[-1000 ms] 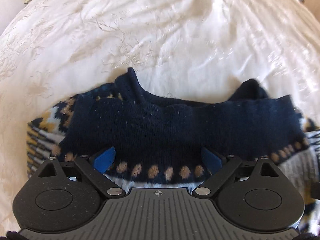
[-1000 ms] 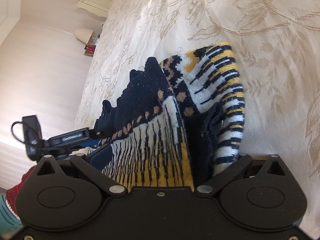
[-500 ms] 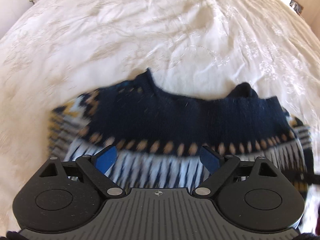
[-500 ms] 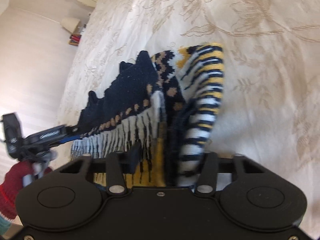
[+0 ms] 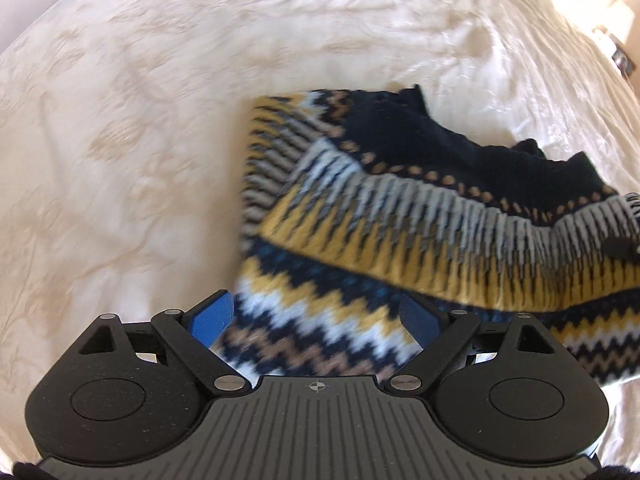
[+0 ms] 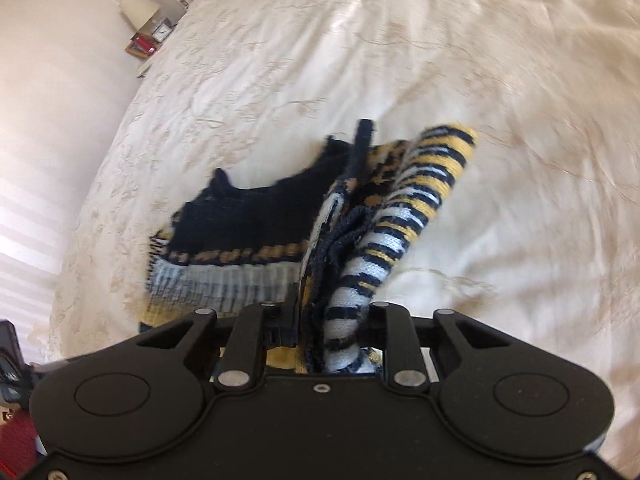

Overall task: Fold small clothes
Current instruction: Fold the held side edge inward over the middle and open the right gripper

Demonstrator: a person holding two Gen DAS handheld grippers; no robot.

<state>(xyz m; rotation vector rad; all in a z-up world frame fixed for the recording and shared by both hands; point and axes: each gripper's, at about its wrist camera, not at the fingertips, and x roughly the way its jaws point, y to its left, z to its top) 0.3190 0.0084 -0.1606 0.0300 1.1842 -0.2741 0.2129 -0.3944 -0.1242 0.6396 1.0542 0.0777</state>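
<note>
A small knitted sweater [image 5: 400, 216], navy with yellow, white and tan patterns, lies partly folded on the white bedspread [image 5: 120, 140]. My left gripper [image 5: 316, 320] is open, its blue pads [image 5: 210, 317] spread above the sweater's zigzag hem, holding nothing. My right gripper [image 6: 328, 320] is shut on the sweater's [image 6: 248, 236] bunched edge and holds that side up off the bed; a striped sleeve [image 6: 416, 200] hangs along its right side.
The cream embroidered bedspread [image 6: 480, 80] spreads on all sides of the sweater. A bedside table with a lamp and small items [image 6: 148, 28] stands by the wall at the far left. The left gripper's body shows at the lower left edge [image 6: 8, 360].
My right gripper has closed on the sweater's edge and lifted it. My left gripper has pulled back and to the left, still open, so more of the patterned body shows.
</note>
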